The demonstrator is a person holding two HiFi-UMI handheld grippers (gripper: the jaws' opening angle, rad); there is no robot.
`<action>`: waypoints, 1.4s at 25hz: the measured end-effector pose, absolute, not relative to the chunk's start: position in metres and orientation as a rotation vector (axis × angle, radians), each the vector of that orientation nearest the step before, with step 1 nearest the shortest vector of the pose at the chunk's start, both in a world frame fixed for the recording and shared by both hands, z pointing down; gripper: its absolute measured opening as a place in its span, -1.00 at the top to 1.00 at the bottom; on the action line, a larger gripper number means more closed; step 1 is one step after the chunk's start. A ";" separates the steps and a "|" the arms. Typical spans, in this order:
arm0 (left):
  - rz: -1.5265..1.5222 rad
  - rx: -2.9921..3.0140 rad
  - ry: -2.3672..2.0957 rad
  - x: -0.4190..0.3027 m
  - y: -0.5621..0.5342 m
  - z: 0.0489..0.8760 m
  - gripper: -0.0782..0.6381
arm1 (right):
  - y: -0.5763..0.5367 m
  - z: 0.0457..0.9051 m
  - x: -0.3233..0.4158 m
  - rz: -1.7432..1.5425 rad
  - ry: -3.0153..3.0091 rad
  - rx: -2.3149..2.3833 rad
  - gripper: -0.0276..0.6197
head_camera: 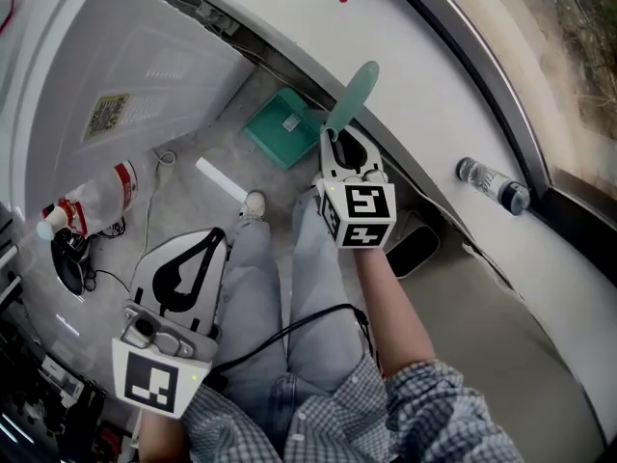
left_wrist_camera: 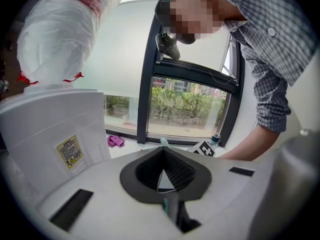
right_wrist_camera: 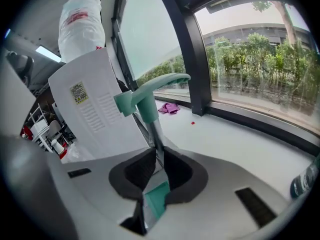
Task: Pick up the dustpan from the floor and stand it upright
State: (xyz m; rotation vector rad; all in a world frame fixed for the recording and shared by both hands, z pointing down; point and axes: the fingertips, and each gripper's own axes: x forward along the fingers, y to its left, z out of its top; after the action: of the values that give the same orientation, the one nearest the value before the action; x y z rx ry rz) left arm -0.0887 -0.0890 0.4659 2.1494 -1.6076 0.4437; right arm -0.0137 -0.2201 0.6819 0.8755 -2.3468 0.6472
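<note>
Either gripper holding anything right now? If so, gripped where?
Right gripper is shut on the dustpan, clamping its thin shaft just below the green handle. Left gripper is shut and empty.

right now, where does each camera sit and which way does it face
Head view: on the person's head, facing down at the floor; shows jeans, checked sleeves, left gripper, right gripper clamping the teal plastic dustpan by its handle.
Left gripper view: on that gripper, jaws together, facing the window; shows the checked shirt and forearm.
Right gripper view: on that gripper, facing the window past the dustpan handle; no body shows.
Both gripper views share the crumpled pink cloth.
</note>
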 end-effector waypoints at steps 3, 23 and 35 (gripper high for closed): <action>0.432 2.147 -1.623 -0.095 -0.081 0.463 0.76 | -0.215 0.681 -0.015 0.649 -2.344 0.890 0.83; 0.408 2.328 -1.594 -0.145 -0.028 0.409 0.76 | -0.144 0.590 0.015 0.623 -2.331 1.072 0.89; 0.360 2.440 -1.539 -0.151 0.013 0.336 0.76 | -0.076 0.448 0.060 0.738 -2.368 1.404 0.89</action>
State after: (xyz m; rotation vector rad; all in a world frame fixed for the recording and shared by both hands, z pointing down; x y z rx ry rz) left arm -0.1511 0.0133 0.3357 2.4402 -1.5394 0.3601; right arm 0.0604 -0.0764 0.4476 1.4036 -2.3685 0.7384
